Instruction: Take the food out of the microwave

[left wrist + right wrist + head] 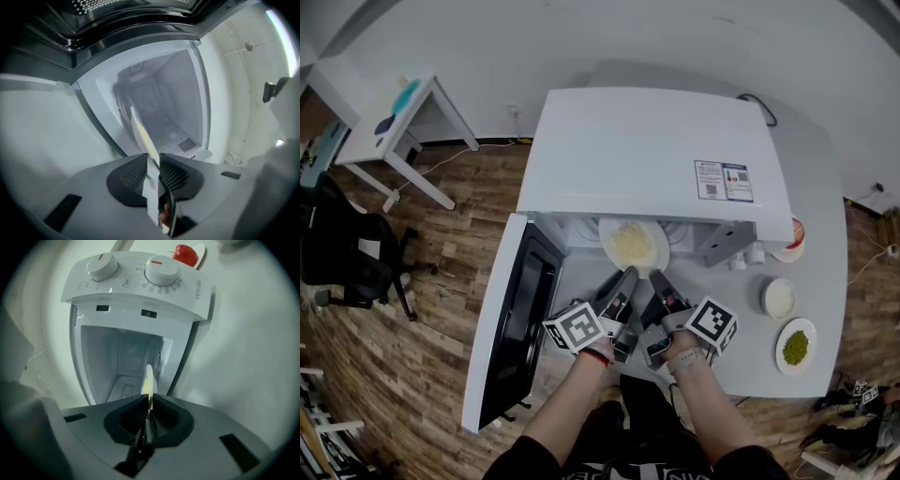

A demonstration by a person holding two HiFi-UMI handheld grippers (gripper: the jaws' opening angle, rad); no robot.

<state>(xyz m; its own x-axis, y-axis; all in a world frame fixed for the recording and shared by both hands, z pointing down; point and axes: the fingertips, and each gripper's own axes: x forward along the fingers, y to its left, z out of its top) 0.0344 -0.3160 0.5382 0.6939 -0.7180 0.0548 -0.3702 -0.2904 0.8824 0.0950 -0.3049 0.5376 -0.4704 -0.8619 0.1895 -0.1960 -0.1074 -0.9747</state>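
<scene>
Left gripper [627, 275], right gripper [657, 277] tight on plate [630, 242]

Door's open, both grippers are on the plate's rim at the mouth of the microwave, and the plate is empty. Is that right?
Not quite: the plate is not empty. The head view shows pale yellow food lying on it. The rest holds: the microwave door is open, and the left gripper and the right gripper are both on the plate's rim.
</scene>
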